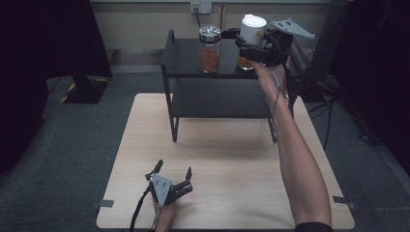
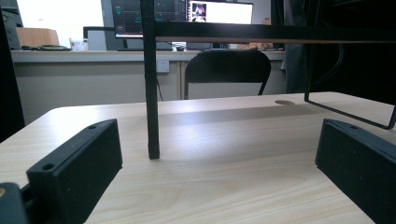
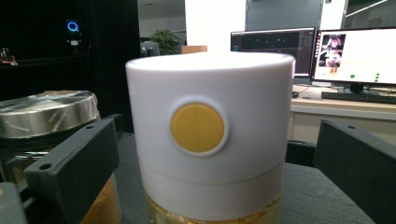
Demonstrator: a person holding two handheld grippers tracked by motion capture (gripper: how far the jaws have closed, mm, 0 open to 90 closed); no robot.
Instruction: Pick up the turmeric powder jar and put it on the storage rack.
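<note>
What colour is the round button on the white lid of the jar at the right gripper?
Yellow button, set in the white lid; clearest in the right gripper view.

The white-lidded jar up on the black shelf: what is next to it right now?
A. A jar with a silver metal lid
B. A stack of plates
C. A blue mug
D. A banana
A: in the high view the white-lidded jar stands on the black shelf beside a jar with a silver metal lid, with the right gripper open around the white-lidded one.
</note>
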